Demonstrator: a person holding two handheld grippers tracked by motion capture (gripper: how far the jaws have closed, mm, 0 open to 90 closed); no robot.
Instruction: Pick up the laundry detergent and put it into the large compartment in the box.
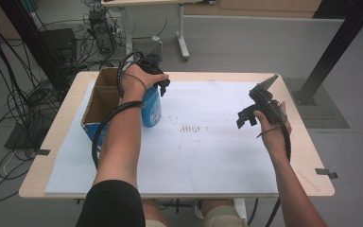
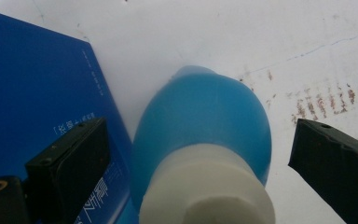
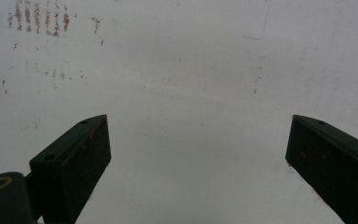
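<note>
Two grippers are working over the white sheet. High view: the left gripper is hanging above the blue bottle, which is standing just beside the cardboard box; the right gripper is hovering well apart from the bottle, holding nothing. Left gripper view: the jaws are spread wide on either side of the bottle's white cap, touching neither it nor the box's blue wall. Right gripper view: wide-open jaws are framing bare sheet. An off-centre closure could be tipping the bottle against the box.
</note>
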